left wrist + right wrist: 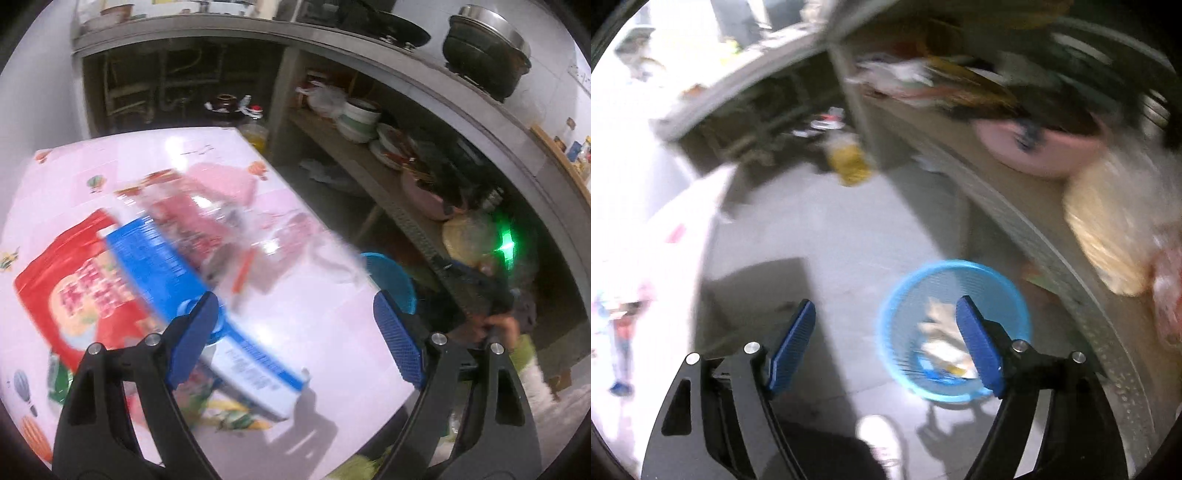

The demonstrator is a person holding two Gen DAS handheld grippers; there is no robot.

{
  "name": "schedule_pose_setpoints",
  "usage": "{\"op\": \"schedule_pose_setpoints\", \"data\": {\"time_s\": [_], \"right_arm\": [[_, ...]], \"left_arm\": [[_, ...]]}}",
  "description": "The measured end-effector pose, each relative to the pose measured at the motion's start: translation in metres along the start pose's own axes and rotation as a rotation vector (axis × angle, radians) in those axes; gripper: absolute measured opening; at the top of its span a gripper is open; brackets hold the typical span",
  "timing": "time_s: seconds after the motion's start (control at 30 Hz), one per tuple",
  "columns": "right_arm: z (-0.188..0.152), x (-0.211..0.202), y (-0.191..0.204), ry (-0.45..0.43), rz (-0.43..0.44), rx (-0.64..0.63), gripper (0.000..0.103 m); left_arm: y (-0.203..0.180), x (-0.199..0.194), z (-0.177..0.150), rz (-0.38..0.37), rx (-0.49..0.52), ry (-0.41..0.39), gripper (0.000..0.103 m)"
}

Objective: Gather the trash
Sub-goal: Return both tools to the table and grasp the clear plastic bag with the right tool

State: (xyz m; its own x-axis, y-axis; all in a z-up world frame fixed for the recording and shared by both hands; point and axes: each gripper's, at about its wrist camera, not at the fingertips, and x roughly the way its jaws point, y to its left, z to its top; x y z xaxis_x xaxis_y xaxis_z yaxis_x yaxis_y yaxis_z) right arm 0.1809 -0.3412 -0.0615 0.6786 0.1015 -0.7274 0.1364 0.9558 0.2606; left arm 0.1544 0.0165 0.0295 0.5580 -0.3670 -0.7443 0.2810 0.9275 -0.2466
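Observation:
In the left wrist view my left gripper hangs open over a table with a pink patterned cloth. A blue-and-white box lies just ahead of its left finger, beside a red snack bag and a crumpled clear wrapper. Nothing sits between the pads. In the right wrist view my right gripper is open and empty above the grey floor. A blue mesh bin with pale crumpled trash inside stands by its right finger; the blue mesh bin also shows past the table's edge.
A concrete counter with a shelf runs along the right, loaded with bowls, plates and a pink basin. A yellow bottle stands on the floor. A person's white shoe shows near the bin.

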Motion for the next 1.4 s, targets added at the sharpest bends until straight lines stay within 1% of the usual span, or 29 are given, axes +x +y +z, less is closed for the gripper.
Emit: {"op": "schedule_pose_setpoints", "data": {"time_s": [0.07, 0.1, 0.13, 0.2, 0.27, 0.33, 0.4, 0.43, 0.5, 0.57, 0.67, 0.73, 0.77, 0.83, 0.9, 0.97, 1.1, 1.17, 1.2, 1.27, 1.3, 1.33, 1.4], "right_arm": [[0.008, -0.013, 0.024, -0.008, 0.078, -0.021, 0.079], [0.012, -0.020, 0.037, -0.013, 0.133, -0.030, 0.079], [0.016, -0.024, 0.054, -0.012, 0.205, -0.044, 0.079], [0.020, -0.029, 0.077, -0.012, 0.287, -0.068, 0.079], [0.022, -0.029, 0.105, -0.010, 0.347, -0.121, 0.079], [0.023, -0.024, 0.135, 0.003, 0.372, -0.186, 0.079], [0.025, -0.018, 0.154, 0.037, 0.399, -0.184, 0.079], [0.028, -0.014, 0.159, 0.060, 0.420, -0.165, 0.079], [0.029, -0.006, 0.170, 0.140, 0.482, -0.065, 0.079], [0.032, 0.006, 0.173, 0.235, 0.546, 0.057, 0.079], [0.032, 0.025, 0.175, 0.371, 0.615, 0.247, 0.079], [0.029, 0.038, 0.182, 0.441, 0.655, 0.347, 0.079], [0.026, 0.048, 0.186, 0.492, 0.659, 0.412, 0.079], [0.023, 0.062, 0.195, 0.543, 0.644, 0.481, 0.079], [0.019, 0.081, 0.203, 0.604, 0.617, 0.561, 0.079], [0.018, 0.095, 0.207, 0.634, 0.565, 0.613, 0.079], [0.016, 0.114, 0.214, 0.640, 0.494, 0.707, 0.079], [0.013, 0.120, 0.215, 0.630, 0.474, 0.751, 0.078], [0.013, 0.121, 0.216, 0.624, 0.471, 0.757, 0.072], [0.012, 0.122, 0.220, 0.609, 0.464, 0.750, 0.066], [0.009, 0.122, 0.220, 0.603, 0.459, 0.763, 0.059], [0.007, 0.123, 0.218, 0.599, 0.462, 0.776, 0.056], [0.004, 0.122, 0.210, 0.594, 0.473, 0.783, 0.048]], "left_arm": [[0.009, -0.002, -0.005, 0.034, -0.007, -0.007, 0.082], [0.012, -0.003, -0.007, 0.046, -0.004, -0.013, 0.082], [0.015, -0.004, -0.010, 0.057, 0.002, -0.014, 0.082], [0.019, -0.004, -0.014, 0.064, 0.000, -0.013, 0.082], [0.023, -0.005, -0.018, 0.056, -0.009, -0.015, 0.082], [0.024, -0.007, -0.022, 0.048, -0.019, -0.018, 0.082], [0.027, -0.009, -0.025, 0.040, -0.031, -0.019, 0.082], [0.028, -0.010, -0.026, 0.039, -0.035, -0.020, 0.082], [0.031, -0.012, -0.030, 0.036, -0.042, -0.027, 0.082], [0.034, -0.016, -0.033, 0.034, -0.046, -0.036, 0.082], [0.040, -0.019, -0.036, 0.030, -0.055, -0.045, 0.082], [0.044, -0.020, -0.038, 0.024, -0.065, -0.048, 0.082], [0.046, -0.020, -0.038, 0.021, -0.070, -0.048, 0.082], [0.050, -0.021, -0.040, 0.012, -0.080, -0.054, 0.082], [0.052, -0.023, -0.042, 0.002, -0.088, -0.058, 0.082], [0.055, -0.024, -0.044, -0.004, -0.093, -0.064, 0.082], [0.062, -0.028, -0.048, -0.008, -0.111, -0.075, 0.082], [0.065, -0.030, -0.049, -0.007, -0.121, -0.080, 0.082], [0.067, -0.030, -0.050, -0.006, -0.124, -0.083, 0.082], [0.069, -0.031, -0.052, -0.002, -0.132, -0.084, 0.082], [0.071, -0.032, -0.052, -0.001, -0.137, -0.085, 0.082], [0.073, -0.033, -0.052, -0.001, -0.143, -0.087, 0.082], [0.075, -0.035, -0.053, 0.000, -0.149, -0.092, 0.082]]}}
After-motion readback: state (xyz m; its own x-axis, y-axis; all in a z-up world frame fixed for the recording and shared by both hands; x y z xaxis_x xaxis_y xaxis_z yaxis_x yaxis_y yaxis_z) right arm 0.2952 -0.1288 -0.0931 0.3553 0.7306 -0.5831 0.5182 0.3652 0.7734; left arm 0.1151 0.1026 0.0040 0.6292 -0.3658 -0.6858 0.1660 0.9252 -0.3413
